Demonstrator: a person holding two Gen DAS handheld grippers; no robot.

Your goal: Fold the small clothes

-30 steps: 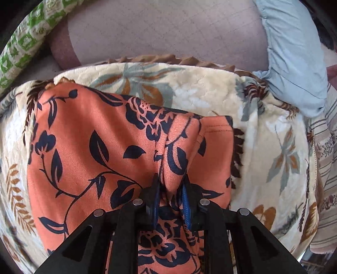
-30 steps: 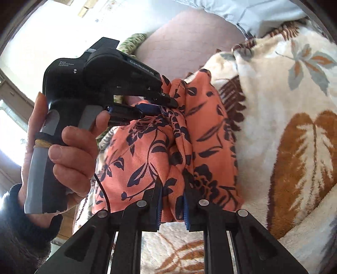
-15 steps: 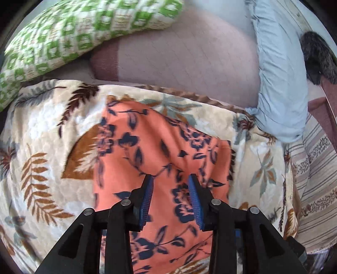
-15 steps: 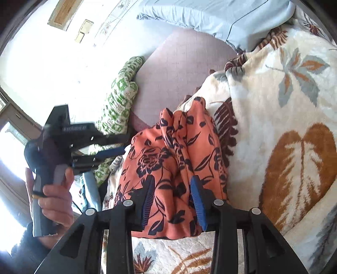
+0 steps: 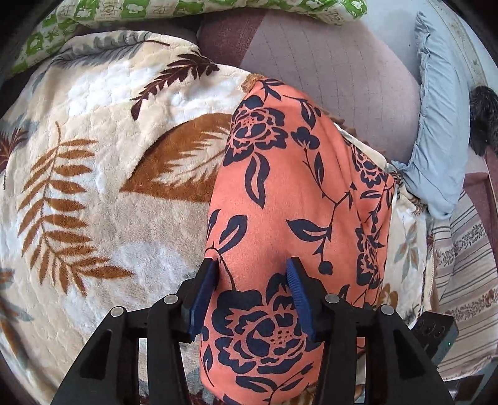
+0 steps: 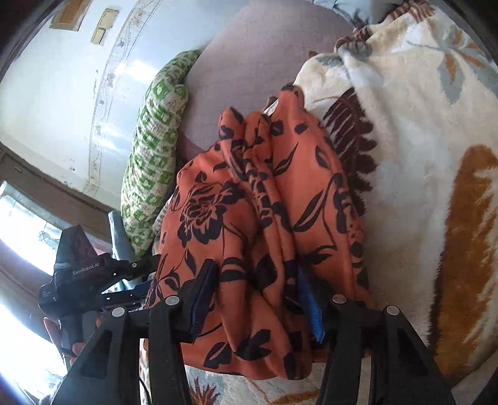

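An orange garment with dark navy flowers (image 5: 298,199) lies folded into a long strip on a cream leaf-print blanket (image 5: 102,187). My left gripper (image 5: 253,280) is open, its blue pads either side of the garment's near end. In the right wrist view the same garment (image 6: 249,218) lies bunched in folds. My right gripper (image 6: 255,283) is open and straddles its near end. The left gripper body (image 6: 93,280) shows at the lower left of the right wrist view, held in a hand.
A green and white patterned pillow (image 5: 193,9) and a mauve cushion (image 5: 336,71) lie beyond the blanket. A light blue cloth (image 5: 442,124) and striped fabric (image 5: 463,280) lie to the right. A wall and bright window (image 6: 18,218) are at the left.
Both grippers were shut on the garment a second ago, then let go and opened wider. The left gripper has drawn away to the side and the garment now lies folded.
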